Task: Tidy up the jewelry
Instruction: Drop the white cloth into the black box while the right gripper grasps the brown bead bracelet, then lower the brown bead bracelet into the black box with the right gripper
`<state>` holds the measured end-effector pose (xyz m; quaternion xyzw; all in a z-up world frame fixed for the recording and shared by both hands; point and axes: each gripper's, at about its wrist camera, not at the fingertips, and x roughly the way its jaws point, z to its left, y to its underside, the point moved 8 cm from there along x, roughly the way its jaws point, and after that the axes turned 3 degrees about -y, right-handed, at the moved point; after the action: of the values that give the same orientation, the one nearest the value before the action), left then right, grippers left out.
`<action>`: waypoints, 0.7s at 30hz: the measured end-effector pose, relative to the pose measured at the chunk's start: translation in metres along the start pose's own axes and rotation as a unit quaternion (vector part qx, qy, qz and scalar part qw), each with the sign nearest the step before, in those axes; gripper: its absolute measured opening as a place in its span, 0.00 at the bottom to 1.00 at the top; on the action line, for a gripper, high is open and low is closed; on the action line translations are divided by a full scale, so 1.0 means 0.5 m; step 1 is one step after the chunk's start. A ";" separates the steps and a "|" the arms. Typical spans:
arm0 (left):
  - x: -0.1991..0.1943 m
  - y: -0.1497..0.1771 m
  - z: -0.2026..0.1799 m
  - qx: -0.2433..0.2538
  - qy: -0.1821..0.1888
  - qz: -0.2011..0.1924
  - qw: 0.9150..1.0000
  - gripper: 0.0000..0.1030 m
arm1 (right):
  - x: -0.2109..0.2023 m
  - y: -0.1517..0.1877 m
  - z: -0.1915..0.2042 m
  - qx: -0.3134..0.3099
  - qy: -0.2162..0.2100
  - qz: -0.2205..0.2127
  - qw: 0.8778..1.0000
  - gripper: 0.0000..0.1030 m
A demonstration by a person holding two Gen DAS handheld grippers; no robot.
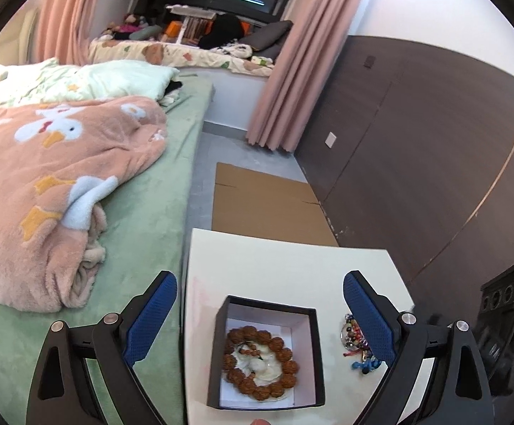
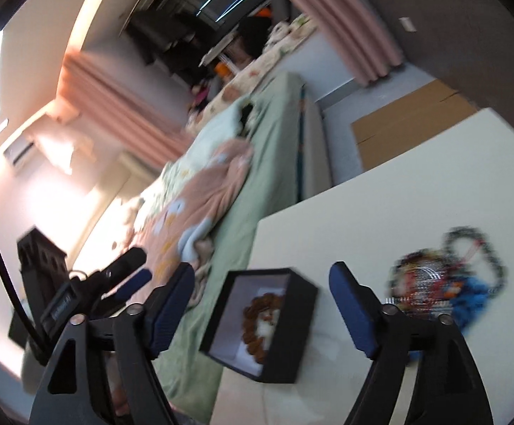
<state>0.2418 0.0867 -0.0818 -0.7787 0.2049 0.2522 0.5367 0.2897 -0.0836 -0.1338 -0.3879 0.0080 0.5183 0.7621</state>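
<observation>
A black open box [image 1: 267,352] sits on the white table [image 1: 292,258]; it also shows in the right wrist view [image 2: 260,322]. Inside lies a brown bead bracelet [image 1: 260,363], also seen from the right [image 2: 258,326], around a pale piece. A heap of colourful jewelry [image 1: 356,340] lies right of the box, blurred in the right wrist view [image 2: 444,279]. My left gripper [image 1: 260,315] is open and empty, hovering over the box. My right gripper [image 2: 262,311] is open and empty, above the box and tilted. The left gripper shows at the left of the right view [image 2: 129,272].
A bed with a green sheet [image 1: 143,233] and a pink duck blanket [image 1: 55,184] borders the table's left edge. Flat cardboard [image 1: 264,202] lies on the floor beyond the table. A dark wood wall [image 1: 434,141] runs along the right.
</observation>
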 end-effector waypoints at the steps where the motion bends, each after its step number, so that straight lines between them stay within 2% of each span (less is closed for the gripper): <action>1: 0.002 0.003 -0.008 0.004 0.001 0.002 1.000 0.92 | -0.018 -0.007 -0.017 0.009 0.003 -0.010 1.000 0.79; 8: 0.013 0.026 -0.072 0.036 0.013 0.018 0.999 0.92 | -0.104 -0.033 -0.085 0.049 0.041 -0.043 0.997 0.80; 18: 0.048 0.065 -0.180 0.079 0.042 0.037 0.995 0.92 | -0.143 -0.040 -0.139 0.075 0.060 -0.033 0.995 0.80; 21: 0.060 0.080 -0.225 0.099 0.058 0.047 0.992 0.85 | -0.158 -0.038 -0.172 0.091 0.075 -0.034 0.992 0.80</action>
<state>0.2613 -0.0342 -0.0959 -0.7248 0.2962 0.2100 0.5855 0.3018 -0.2002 -0.1503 -0.3543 0.0989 0.4585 0.8090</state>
